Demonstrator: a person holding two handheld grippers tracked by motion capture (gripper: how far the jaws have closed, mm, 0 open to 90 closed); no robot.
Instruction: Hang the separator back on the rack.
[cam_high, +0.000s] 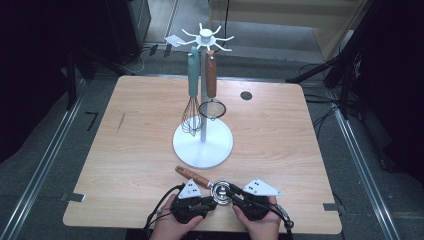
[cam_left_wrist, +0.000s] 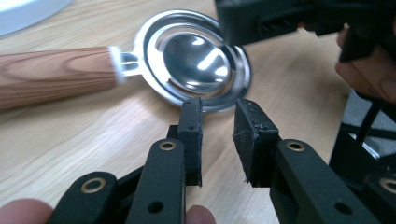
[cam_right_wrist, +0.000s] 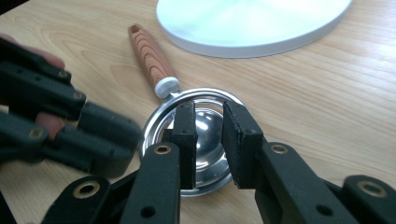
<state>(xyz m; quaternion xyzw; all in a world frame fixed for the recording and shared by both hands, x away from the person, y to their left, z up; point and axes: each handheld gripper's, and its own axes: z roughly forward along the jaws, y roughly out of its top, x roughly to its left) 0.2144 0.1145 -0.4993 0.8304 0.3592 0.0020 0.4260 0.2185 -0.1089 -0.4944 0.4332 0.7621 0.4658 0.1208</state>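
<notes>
A metal ladle-like utensil with a round shiny bowl (cam_high: 220, 191) and a wooden handle (cam_high: 192, 176) lies flat near the table's front edge. My left gripper (cam_high: 209, 201) sits just left of the bowl, and its jaws stand a little apart with nothing between them. In the left gripper view the tips of the left gripper (cam_left_wrist: 218, 116) stop right at the bowl's near rim (cam_left_wrist: 196, 56). My right gripper (cam_right_wrist: 208, 119) hovers over the bowl (cam_right_wrist: 208, 135) from the right. Its jaws are narrowly apart, straddling the bowl's near rim, and the pads press on nothing.
A white stand (cam_high: 203, 145) with a round base rises mid-table, and a teal-handled whisk (cam_high: 192, 120) and a wooden-handled strainer (cam_high: 212, 108) hang from it. A dark round grommet (cam_high: 246, 95) sits at the back right. Bare wood lies to both sides.
</notes>
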